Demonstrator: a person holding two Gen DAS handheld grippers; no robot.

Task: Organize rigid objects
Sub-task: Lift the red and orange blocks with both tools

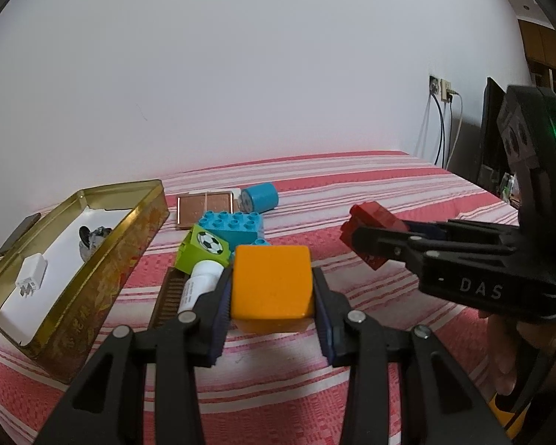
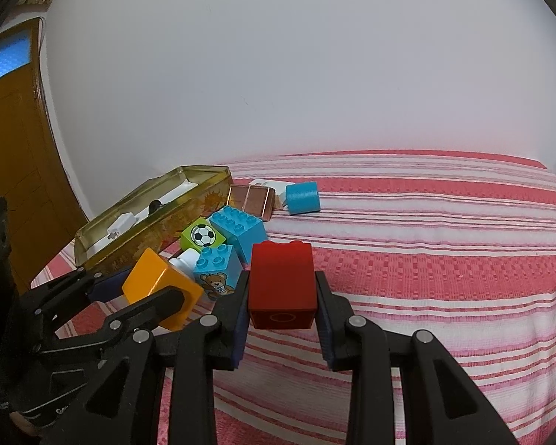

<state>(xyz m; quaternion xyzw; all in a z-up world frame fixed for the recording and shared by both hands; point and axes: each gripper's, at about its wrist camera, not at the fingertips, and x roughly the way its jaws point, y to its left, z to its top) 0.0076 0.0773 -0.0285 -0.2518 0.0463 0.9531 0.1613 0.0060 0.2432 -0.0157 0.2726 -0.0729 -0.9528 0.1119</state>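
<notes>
My left gripper (image 1: 271, 285) is shut on an orange cube (image 1: 270, 282), lifted just above the striped bedspread. To its right, my right gripper (image 1: 367, 241) is shut on a red toy brick (image 1: 374, 222), also off the cloth. In the right wrist view the red brick (image 2: 281, 282) sits between the right gripper's (image 2: 281, 289) pads. There the left gripper (image 2: 148, 289) grips the orange cube (image 2: 155, 278) at lower left. An open gold tin (image 1: 103, 256) lies to the left, holding a white plug (image 1: 31, 276) and a small dark item (image 1: 92, 239).
Beyond the cube lie a green football brick (image 1: 204, 250), a large blue brick (image 1: 233, 224), a bear-print blue brick (image 2: 217, 270), a white tube (image 1: 200, 285), a brown comb (image 1: 166, 296), a copper case (image 1: 204, 207) and a blue cylinder (image 1: 259, 196). A white wall backs the bed.
</notes>
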